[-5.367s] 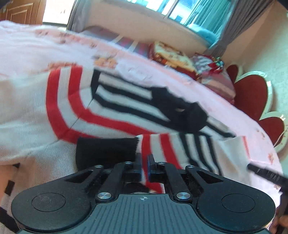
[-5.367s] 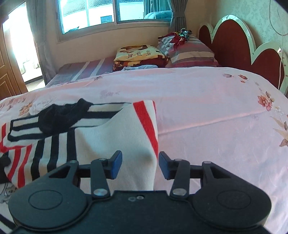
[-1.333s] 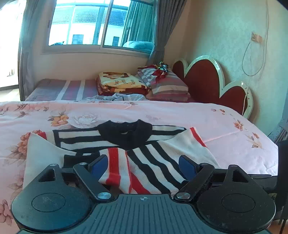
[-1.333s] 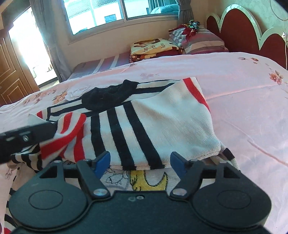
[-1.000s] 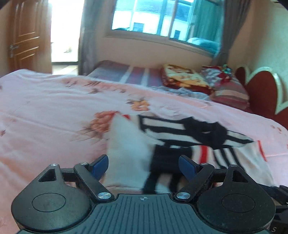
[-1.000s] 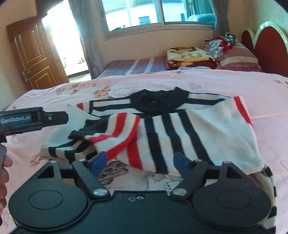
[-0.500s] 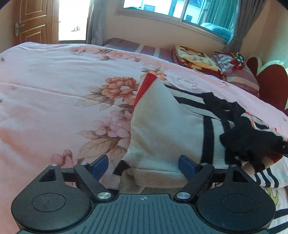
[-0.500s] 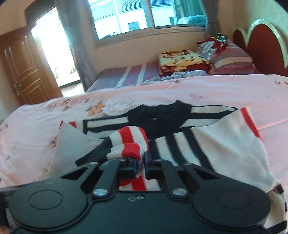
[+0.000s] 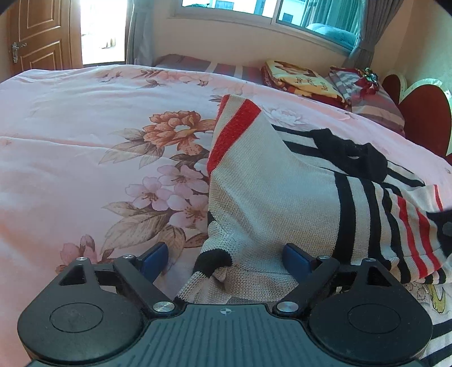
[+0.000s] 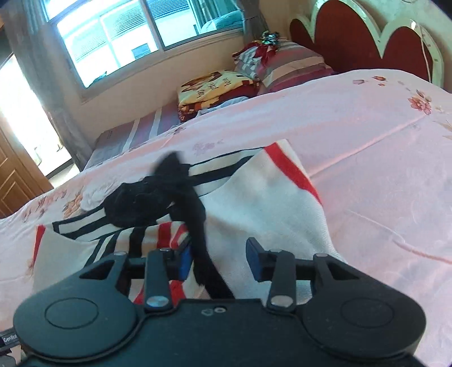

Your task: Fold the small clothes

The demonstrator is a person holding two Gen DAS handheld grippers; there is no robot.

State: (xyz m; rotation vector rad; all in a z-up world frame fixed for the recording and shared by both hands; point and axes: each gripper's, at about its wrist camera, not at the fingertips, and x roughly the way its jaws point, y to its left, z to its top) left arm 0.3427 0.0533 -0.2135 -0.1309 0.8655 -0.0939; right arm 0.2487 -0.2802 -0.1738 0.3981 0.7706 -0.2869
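Black-cuffed sleeve (image 10: pixel 197 225) just released onto the striped sweater (image 10: pixel 268 211), right claw (image 10: pixel 217 258) parting loosely around it; left claw (image 9: pixel 226 254) gaping, unclamped, astride the side fold, next crease pending.

Left claw (image 9: pixel 226 255) stood wide open over the striped sweater's (image 9: pixel 268 192) folded corner. Sweater lay on pink floral bedspread (image 9: pixel 84 141).

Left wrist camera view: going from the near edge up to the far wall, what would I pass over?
left gripper → striped sweater → pink floral bedspread → folded yellow blanket → window.
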